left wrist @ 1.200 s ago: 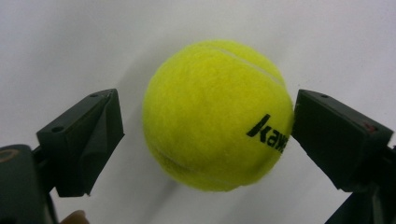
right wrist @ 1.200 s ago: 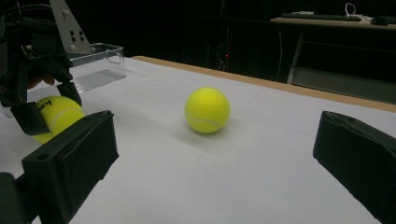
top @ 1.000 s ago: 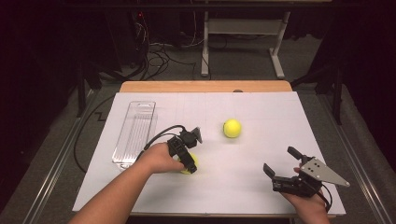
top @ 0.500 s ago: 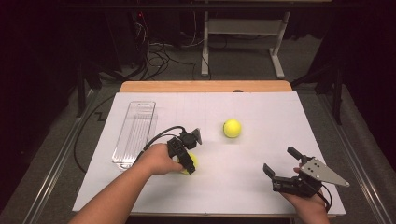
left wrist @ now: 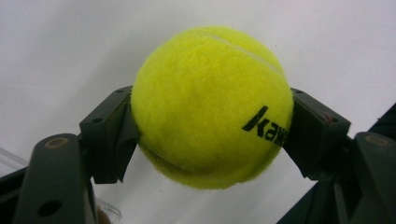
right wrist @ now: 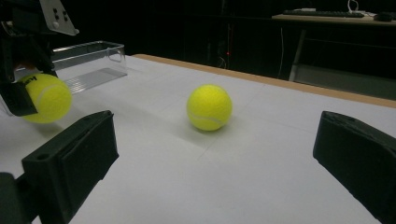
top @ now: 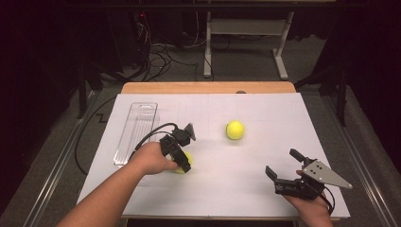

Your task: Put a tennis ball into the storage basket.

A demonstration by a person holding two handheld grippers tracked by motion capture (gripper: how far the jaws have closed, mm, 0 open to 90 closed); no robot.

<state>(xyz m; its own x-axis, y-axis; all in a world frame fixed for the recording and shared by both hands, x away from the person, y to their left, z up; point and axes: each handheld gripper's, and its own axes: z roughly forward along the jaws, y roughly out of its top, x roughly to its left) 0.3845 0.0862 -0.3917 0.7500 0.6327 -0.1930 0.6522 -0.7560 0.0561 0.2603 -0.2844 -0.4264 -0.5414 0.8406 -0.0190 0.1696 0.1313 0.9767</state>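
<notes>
Your left gripper point(top: 183, 163) has just closed its jaws on the tennis ball point(left wrist: 212, 105), and both pads are pressed into the felt, one on each side, with black lettering showing beside one pad. From the high view that held ball sits low over the left-centre of the white sheet point(top: 236, 189), tucked under your left hand point(top: 153, 158). The right gripper view shows it just clear of the sheet, a shadow beneath it.

Your right gripper point(top: 283, 170) is at the near right edge of the table, jaws spread wide with nothing between them.

A second tennis ball point(top: 235, 129) rests on the sheet towards the middle, well apart from both grippers. The clear plastic tray point(top: 137, 130) lies lengthwise along the left side of the sheet, just beyond your left hand.

The white sheet covers nearly the whole tabletop; a strip of the wooden table edge point(top: 208, 87) shows at the far side. Beyond it the room is dark: grey floor, a tangle of cables point(top: 161, 54), and the white legs of another table frame point(top: 246, 47).
</notes>
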